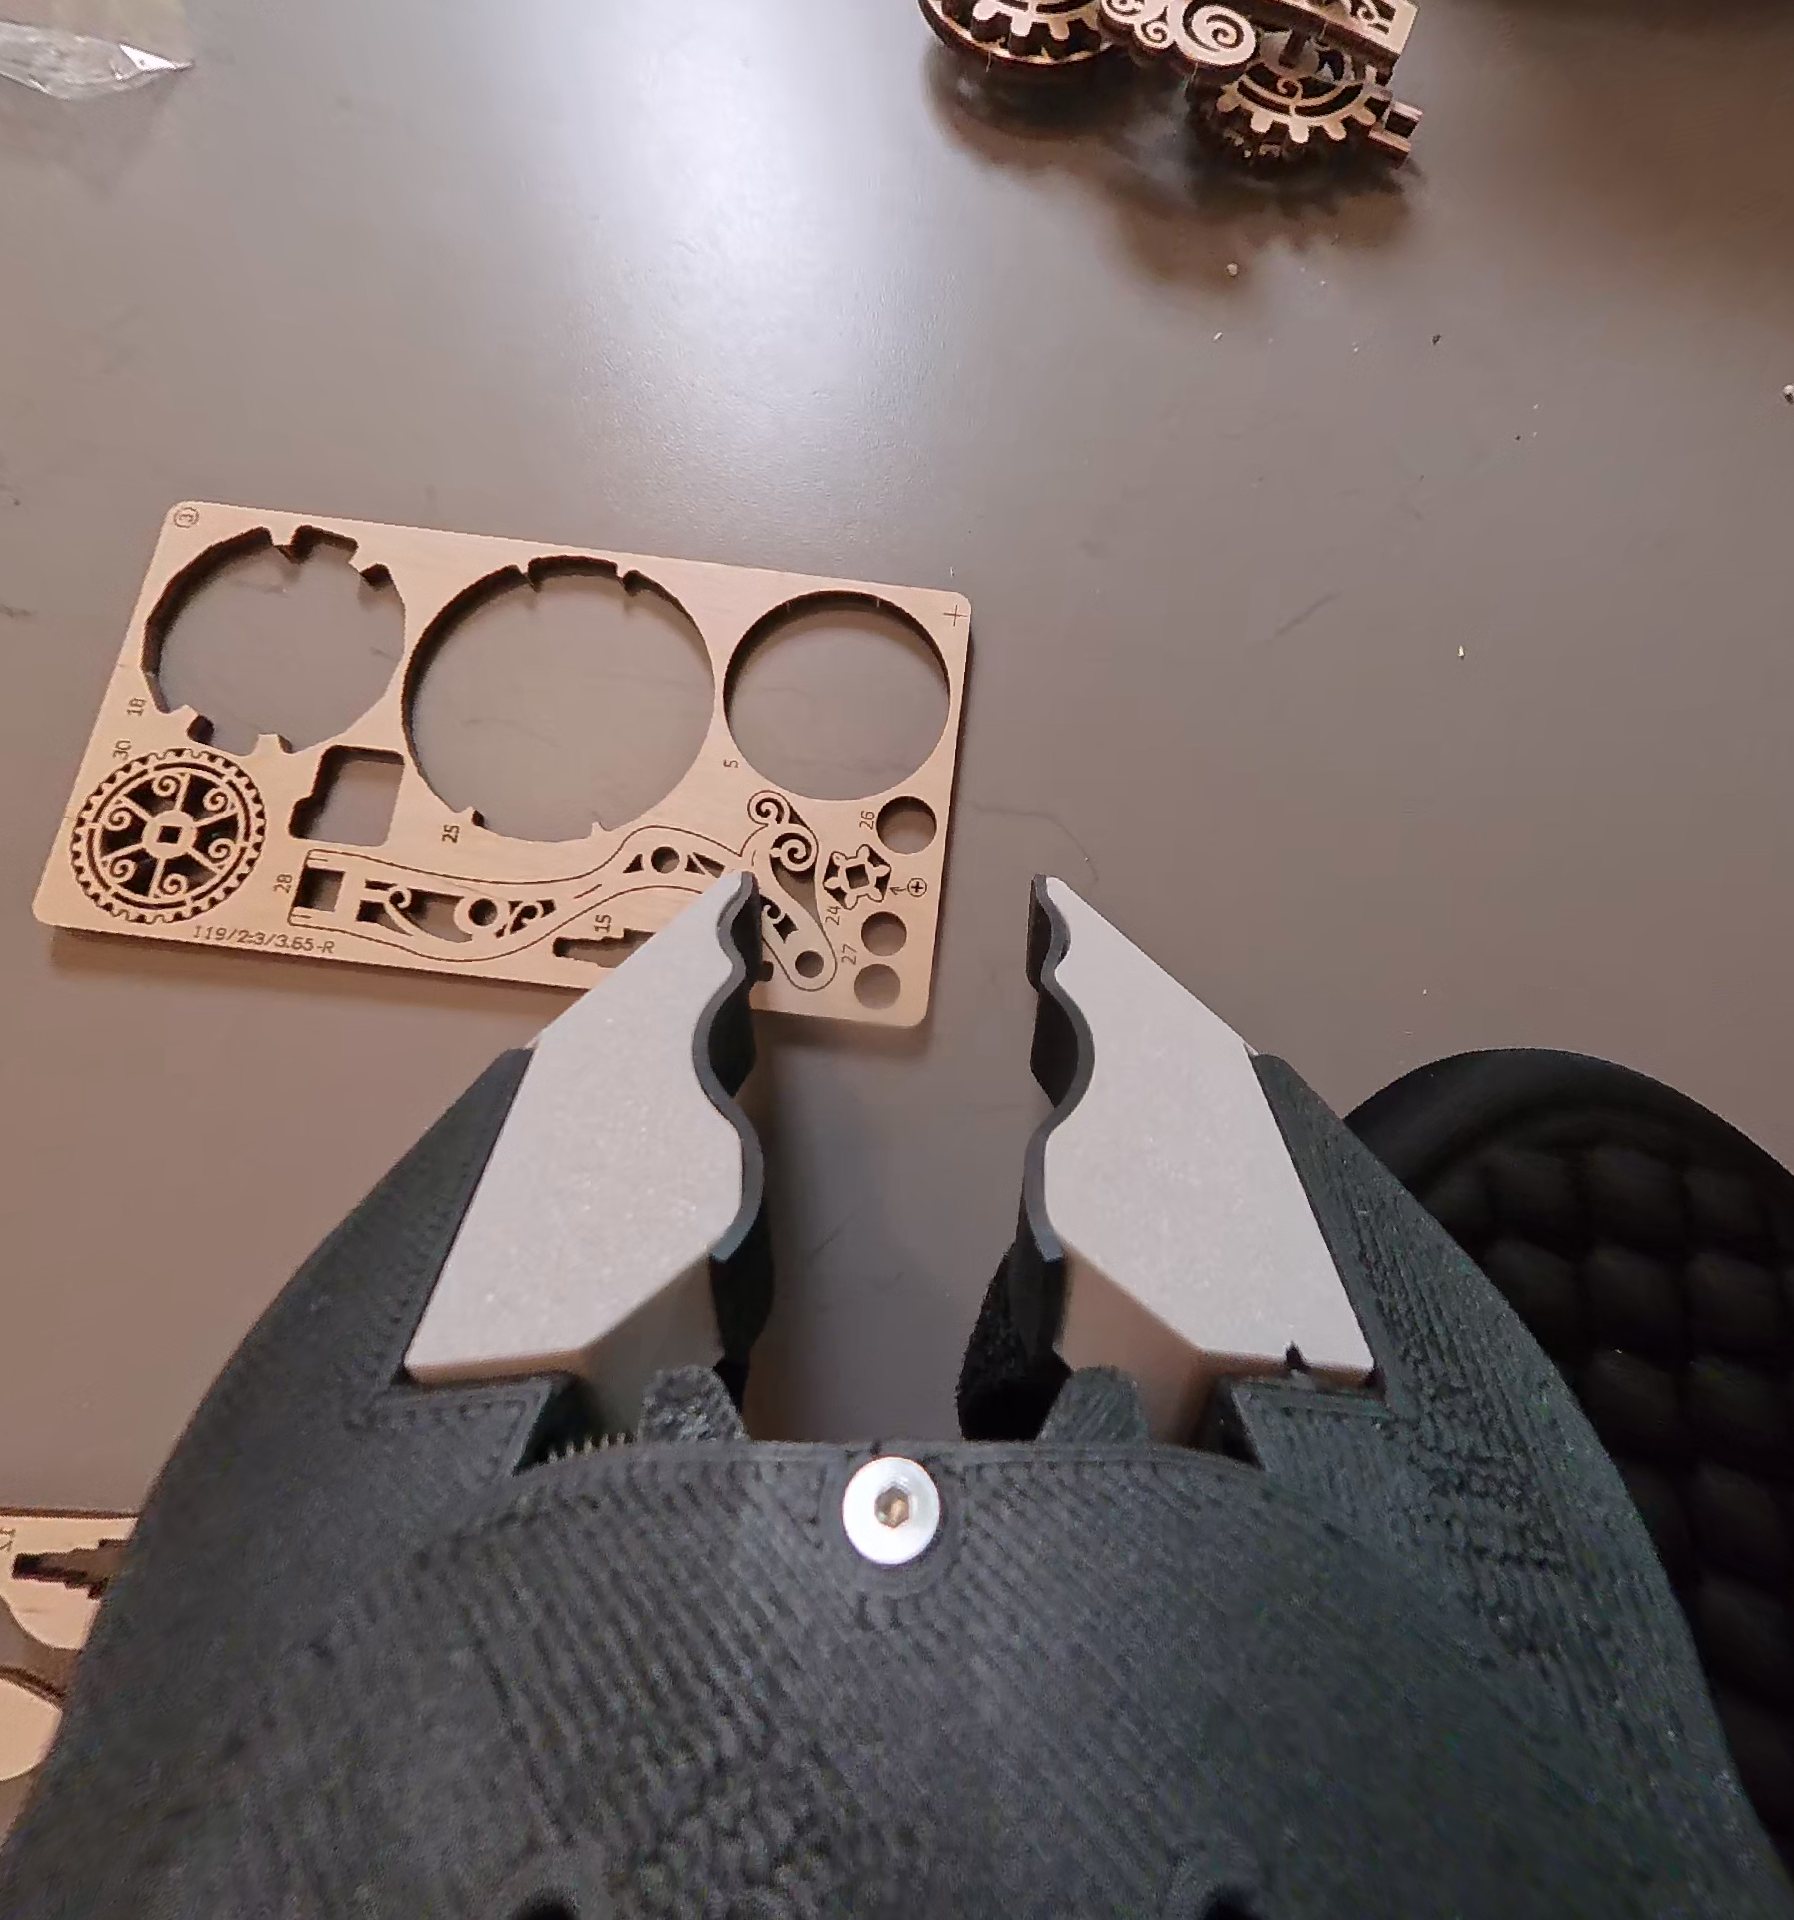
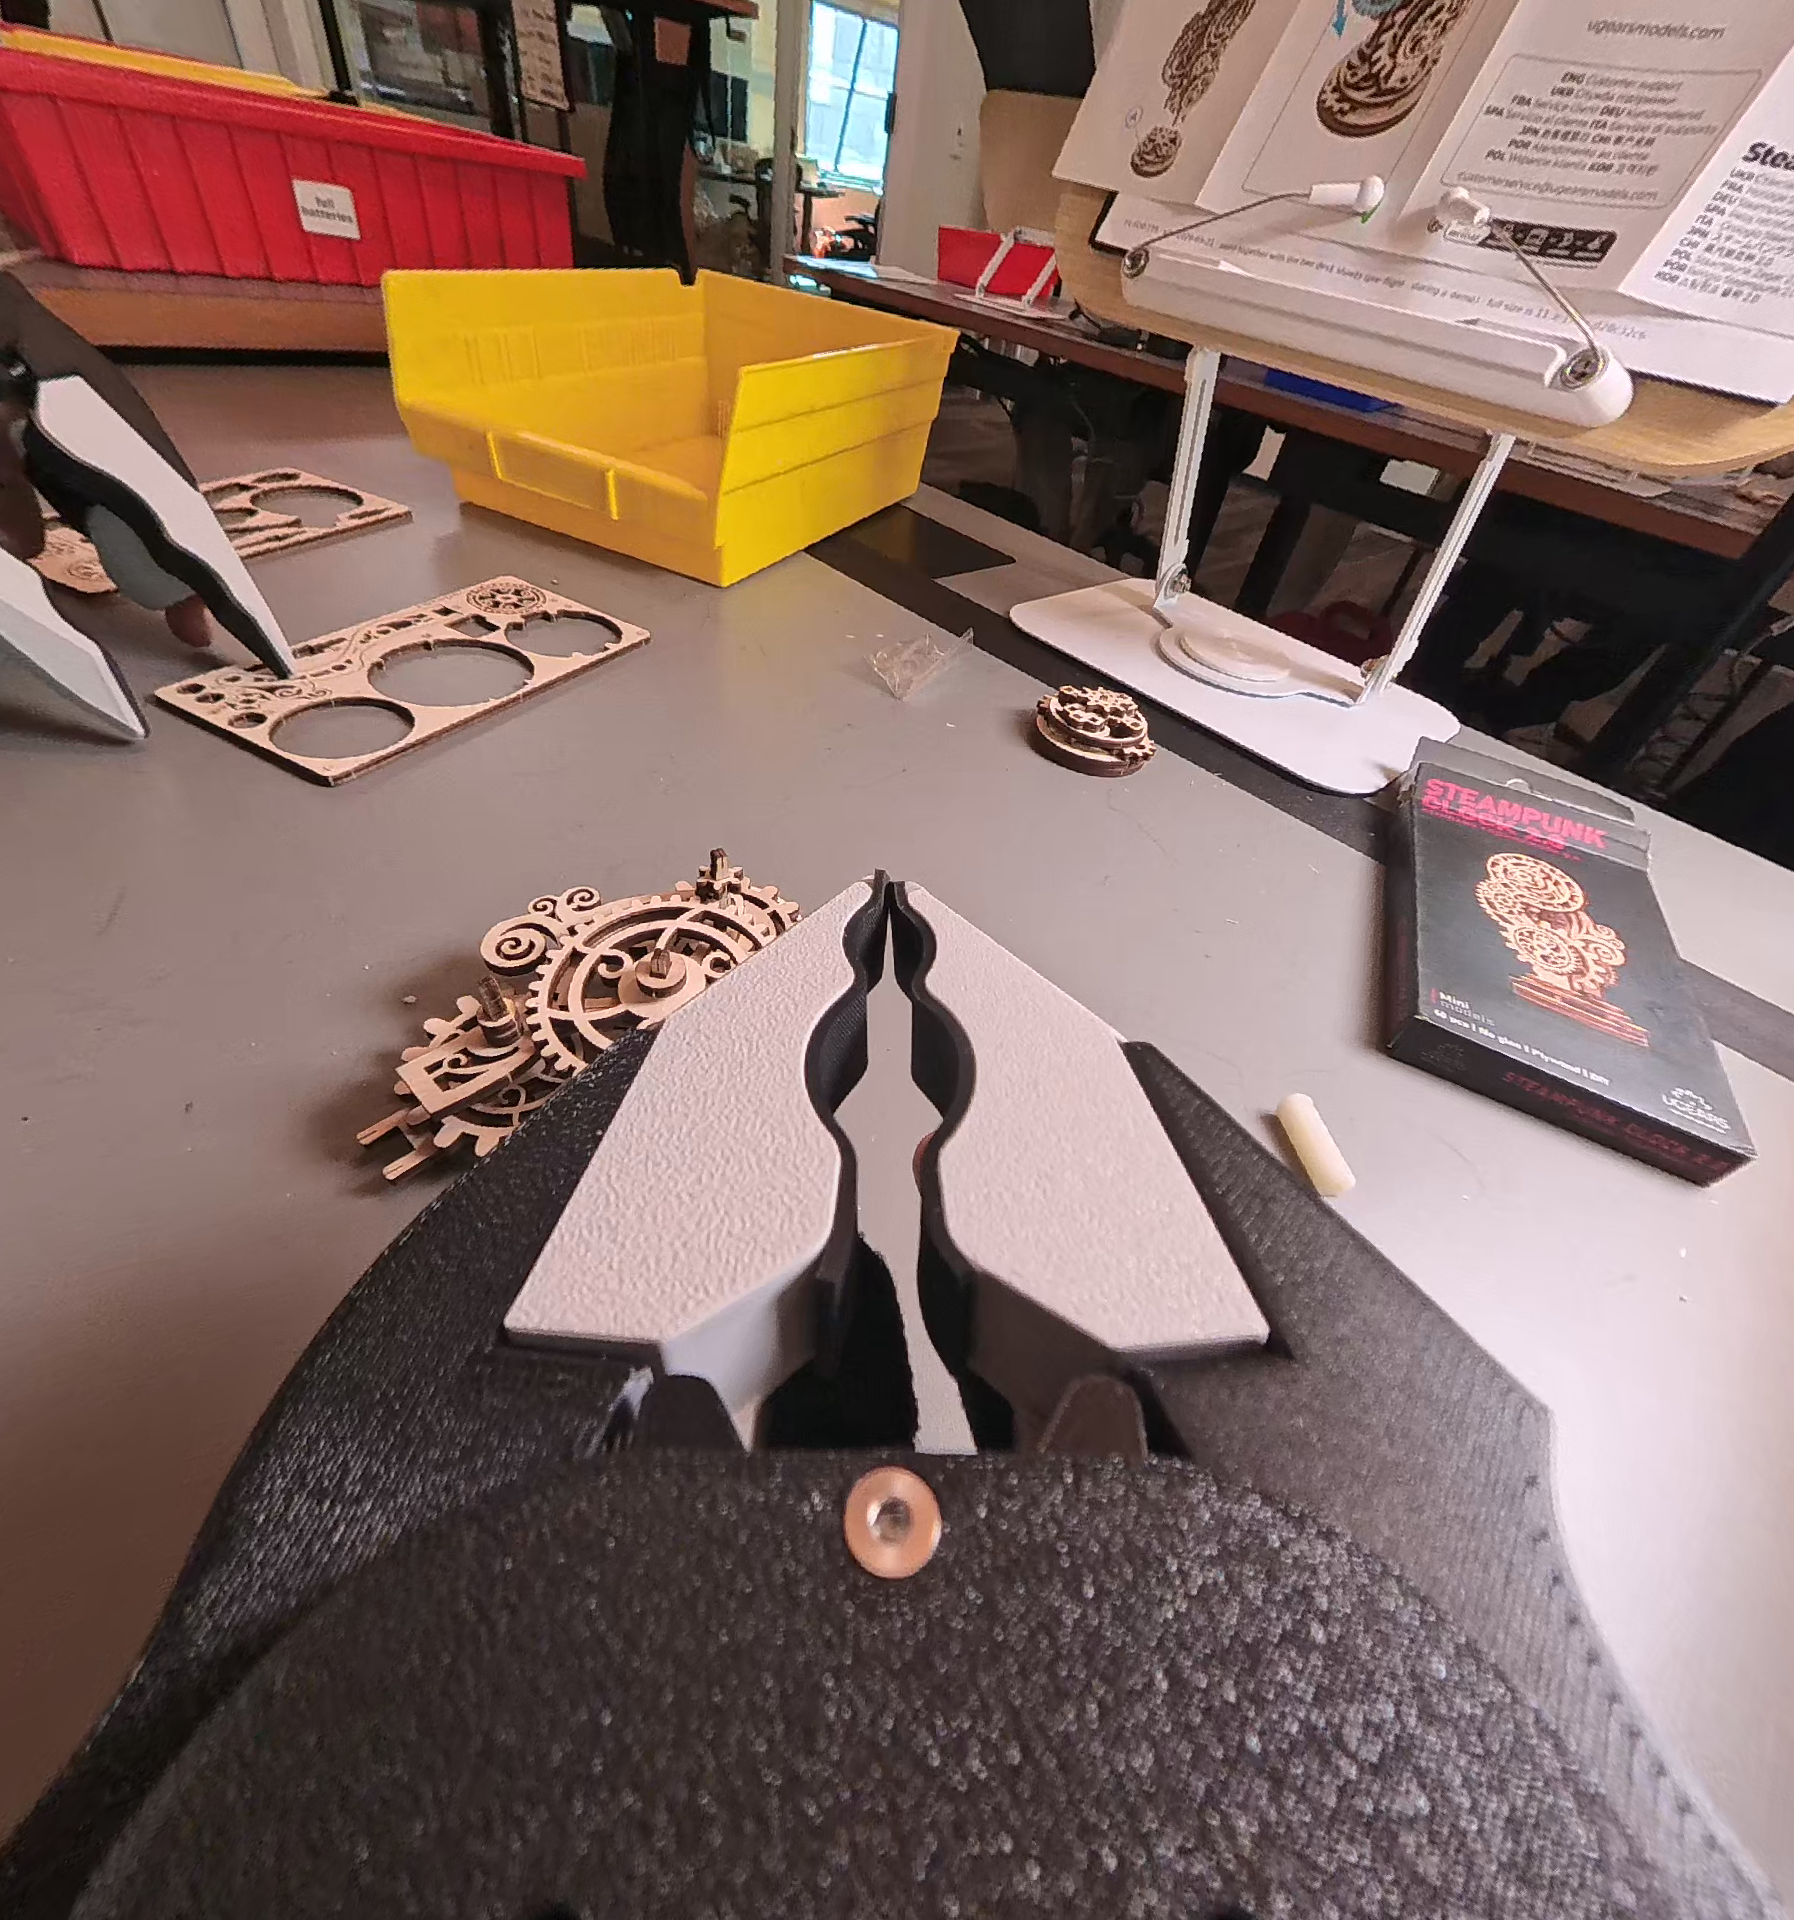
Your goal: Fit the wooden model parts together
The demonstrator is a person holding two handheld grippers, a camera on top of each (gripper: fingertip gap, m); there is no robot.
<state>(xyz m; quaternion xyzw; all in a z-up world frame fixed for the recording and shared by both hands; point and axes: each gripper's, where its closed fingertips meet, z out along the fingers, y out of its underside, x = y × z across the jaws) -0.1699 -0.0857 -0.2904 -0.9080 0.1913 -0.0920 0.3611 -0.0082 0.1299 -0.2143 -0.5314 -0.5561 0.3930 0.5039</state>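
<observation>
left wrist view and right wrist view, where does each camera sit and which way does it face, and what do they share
Left wrist view: sits on the left gripper, looking steeply down at the table and the wooden parts sheet; its own jaws open and empty.
Right wrist view: sits on the right gripper, looking low across the table towards a yellow bin and instruction stand; own jaws shut.
Shared: the parts sheet, the gear assembly and the left gripper.

**Grey table and what is laid on it**

A grey table is seen bearing a punched wooden parts sheet, a second sheet behind it, a geared wooden assembly, a small round gear stack, a yellow bin, a black box, a white stand base, a pale cylinder and a clear plastic scrap.
</observation>
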